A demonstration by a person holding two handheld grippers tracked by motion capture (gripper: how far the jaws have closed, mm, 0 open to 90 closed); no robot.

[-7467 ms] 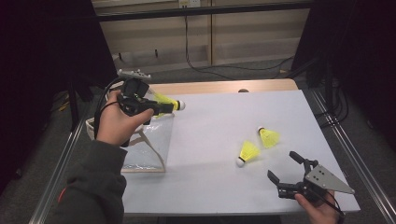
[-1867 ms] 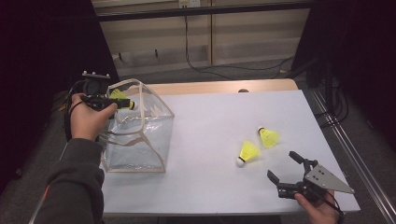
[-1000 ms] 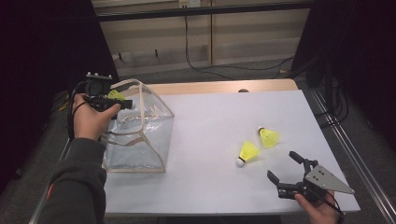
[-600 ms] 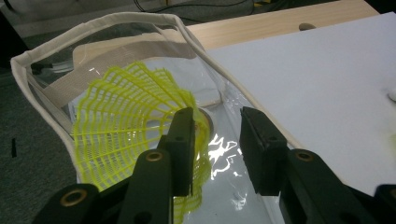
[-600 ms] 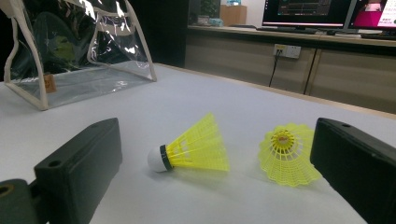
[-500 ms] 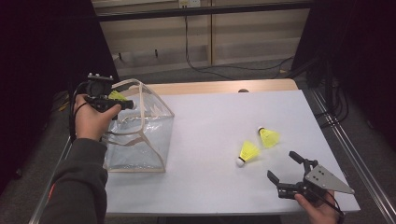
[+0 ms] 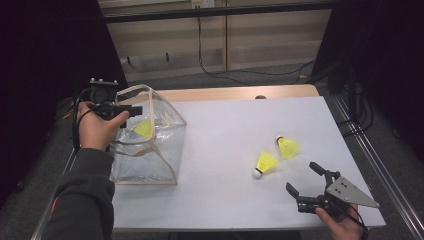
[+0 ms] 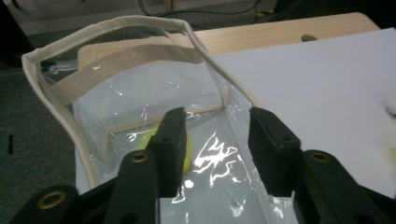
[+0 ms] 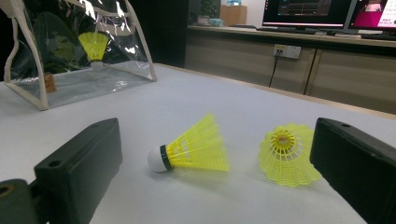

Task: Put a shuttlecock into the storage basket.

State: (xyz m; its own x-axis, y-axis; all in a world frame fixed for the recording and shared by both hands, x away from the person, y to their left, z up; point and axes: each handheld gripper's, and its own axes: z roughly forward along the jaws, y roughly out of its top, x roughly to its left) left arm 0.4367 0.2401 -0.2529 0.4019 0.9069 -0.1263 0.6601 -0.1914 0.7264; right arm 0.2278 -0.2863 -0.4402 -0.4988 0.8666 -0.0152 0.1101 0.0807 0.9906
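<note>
The left gripper, a black two-jaw tool in the person's left hand, hangs over the open mouth of a clear plastic bag with cream fabric edging at about nine o'clock on the white table in the high view. Its jaws have just been opening and now stand partly apart with nothing between them; the pads press on nothing. In the left gripper view the two black jaws frame the bag's shiny interior, and a yellow plastic shuttlecock with a white cork peeks out beside the left-hand jaw, lying lower down inside the bag. In the high view the same shuttlecock shows as a yellow patch behind the clear wall, just at four o'clock of the jaws. The right gripper view shows it through the bag's side, skirt up and cork down.

The right gripper, held in the person's right hand at about five o'clock on the table, has its jaws spread wide and empty, resting low near the tabletop. Two more yellow shuttlecocks lie between and beyond its jaws: the near shuttlecock on its side with its white cork toward seven o'clock, and the far shuttlecock just beside it at one o'clock, the two close but whether touching cannot be told.
</note>
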